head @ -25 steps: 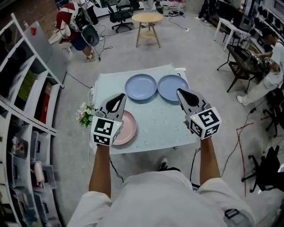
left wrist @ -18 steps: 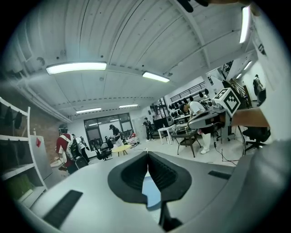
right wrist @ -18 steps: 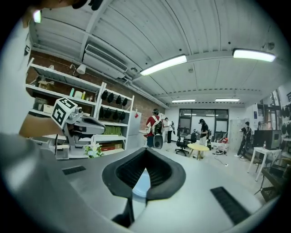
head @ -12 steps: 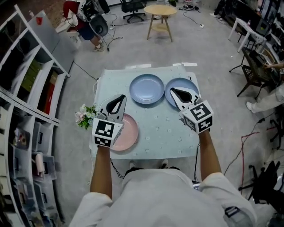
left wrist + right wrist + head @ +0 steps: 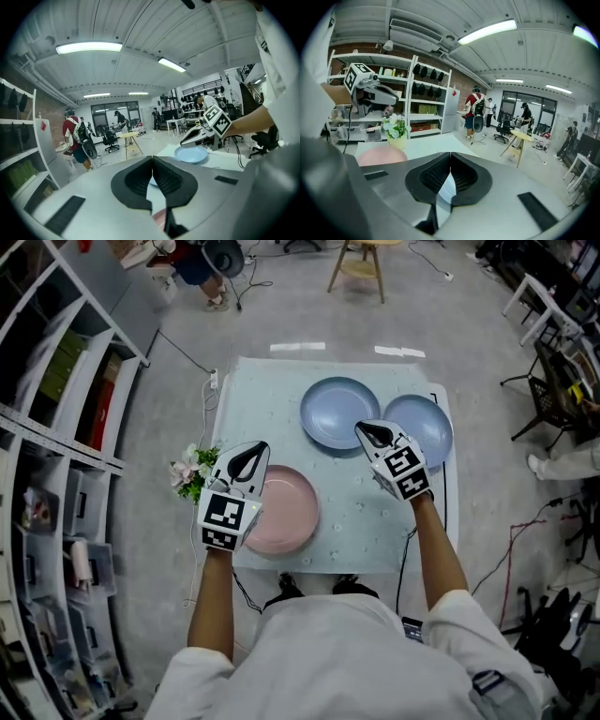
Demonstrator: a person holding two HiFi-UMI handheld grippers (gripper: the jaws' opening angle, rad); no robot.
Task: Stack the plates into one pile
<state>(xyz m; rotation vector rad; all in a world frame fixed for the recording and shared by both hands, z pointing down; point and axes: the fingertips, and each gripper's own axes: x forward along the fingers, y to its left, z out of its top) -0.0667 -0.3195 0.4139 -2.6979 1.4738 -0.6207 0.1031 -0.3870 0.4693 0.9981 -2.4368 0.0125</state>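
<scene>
Left gripper point(image 5: 251, 452): pressed together, empty, above the pink plate's point(image 5: 289, 517) edge.
Right gripper point(image 5: 367, 433): pressed together, empty, between left blue plate point(image 5: 336, 409) and right blue plate point(image 5: 427, 426).
Advice: spread it first, then pinch one rim squarely.

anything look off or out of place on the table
Nothing stands out. The pink plate, left blue plate and right blue plate lie flat on the table, not yet stacked; the flowers stand upright at its left edge.
</scene>
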